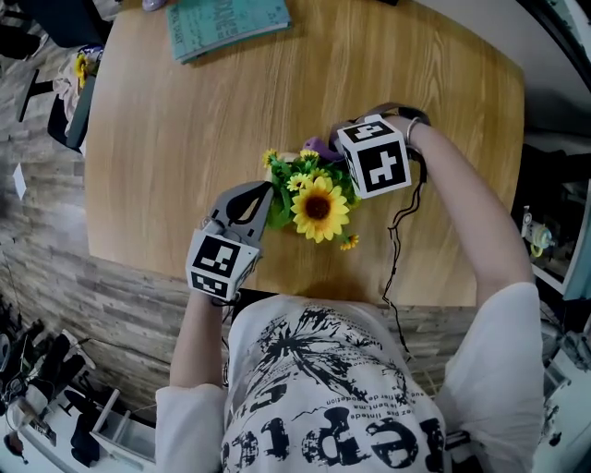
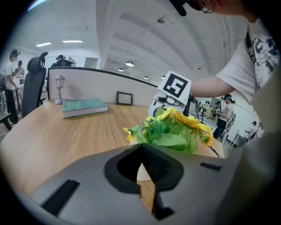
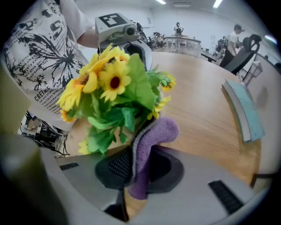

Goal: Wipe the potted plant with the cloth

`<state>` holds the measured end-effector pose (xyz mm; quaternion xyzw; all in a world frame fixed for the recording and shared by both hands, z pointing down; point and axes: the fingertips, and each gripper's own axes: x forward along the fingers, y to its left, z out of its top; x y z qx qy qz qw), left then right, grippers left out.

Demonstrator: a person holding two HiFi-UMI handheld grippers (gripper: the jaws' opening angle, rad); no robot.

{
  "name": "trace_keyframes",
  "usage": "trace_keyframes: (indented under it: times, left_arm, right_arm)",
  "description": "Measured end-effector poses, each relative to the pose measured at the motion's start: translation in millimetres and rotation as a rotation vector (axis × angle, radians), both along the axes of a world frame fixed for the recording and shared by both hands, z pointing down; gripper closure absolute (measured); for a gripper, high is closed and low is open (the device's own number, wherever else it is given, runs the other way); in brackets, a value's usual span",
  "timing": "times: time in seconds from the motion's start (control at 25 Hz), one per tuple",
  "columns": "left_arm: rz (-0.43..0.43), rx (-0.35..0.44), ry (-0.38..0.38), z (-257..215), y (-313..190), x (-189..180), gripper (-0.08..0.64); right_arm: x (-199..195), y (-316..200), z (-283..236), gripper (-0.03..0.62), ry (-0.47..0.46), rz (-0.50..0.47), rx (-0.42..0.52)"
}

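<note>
A potted plant (image 1: 314, 203) with yellow sunflowers and green leaves stands near the front edge of the wooden table (image 1: 185, 139). My right gripper (image 1: 340, 152) points steeply down at the plant's far right side and is shut on a purple cloth (image 3: 149, 145). The cloth (image 1: 319, 146) lies against the leaves. In the right gripper view the plant (image 3: 116, 92) fills the frame just beyond the jaws. My left gripper (image 1: 266, 192) is shut at the plant's left side. The cream pot (image 2: 143, 173) shows right behind its tips; contact cannot be told.
A teal book (image 1: 226, 23) lies at the table's far edge, with a small picture frame (image 2: 124, 98) and a lamp figurine (image 2: 59, 88) near it. A black cable (image 1: 397, 240) runs from the right gripper over the front edge. An office chair (image 2: 33, 88) stands at the left.
</note>
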<state>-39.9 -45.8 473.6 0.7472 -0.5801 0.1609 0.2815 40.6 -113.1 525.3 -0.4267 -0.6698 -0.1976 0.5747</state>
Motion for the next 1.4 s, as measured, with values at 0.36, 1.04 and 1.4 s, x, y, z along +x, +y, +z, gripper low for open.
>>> trace_keyframes:
  times: [0.36,1.04,1.4]
  left_arm:
    - [-0.064,0.013,0.043,3,3,-5,0.556]
    - [0.016,-0.019,0.031,2,14,0,0.557]
    - [0.078,0.132,-0.005,-48,21,-45,0.557]
  right_arm:
    - [41,-4,0,0.522,0.054,0.129,-0.022]
    - [-52,-79,-134,0.518,-0.622,0.810,0.188]
    - [-101,-3,-167,0.518,-0.601,0.911,0.111]
